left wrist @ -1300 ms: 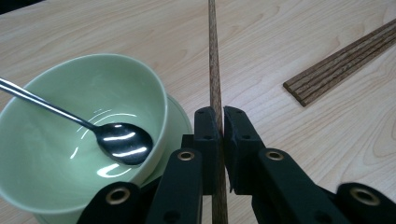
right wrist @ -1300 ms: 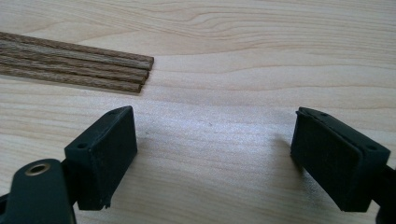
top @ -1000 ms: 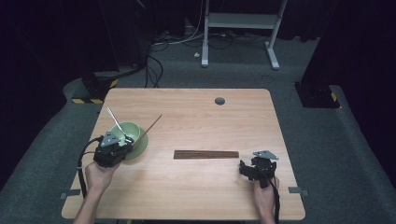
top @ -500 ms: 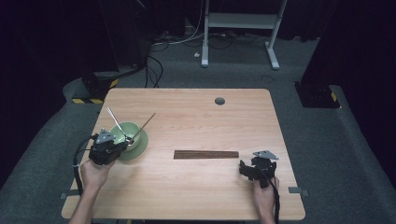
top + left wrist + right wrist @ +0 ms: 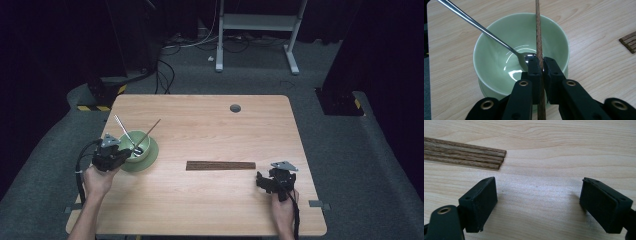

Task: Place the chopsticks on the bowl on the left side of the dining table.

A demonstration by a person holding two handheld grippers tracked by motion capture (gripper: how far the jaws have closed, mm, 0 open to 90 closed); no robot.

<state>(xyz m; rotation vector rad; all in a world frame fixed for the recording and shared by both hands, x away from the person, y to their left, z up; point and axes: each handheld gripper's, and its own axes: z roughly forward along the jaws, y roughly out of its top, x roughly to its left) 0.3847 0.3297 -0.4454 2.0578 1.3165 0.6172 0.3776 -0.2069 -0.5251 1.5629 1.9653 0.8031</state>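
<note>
Left gripper point(image 5: 121, 152) had slid toward the near-left edge of the bowl point(image 5: 145, 155) over the last second, carrying its stick point(image 5: 539, 37).

Its jaws were clamped on that wooden stick, which leaned over the bowl beside the spoon point(image 5: 486, 32); judging by this, the stick was being set down there. Right gripper point(image 5: 539, 205) sat wide open, empty, well right of the bowl by the remaining sticks point(image 5: 220, 165).

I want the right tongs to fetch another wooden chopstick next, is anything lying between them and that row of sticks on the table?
Nothing visible. The right tongs stand open, and bare table lies between them and the near ends of the wooden chopsticks, which sit flat, side by side.
</note>
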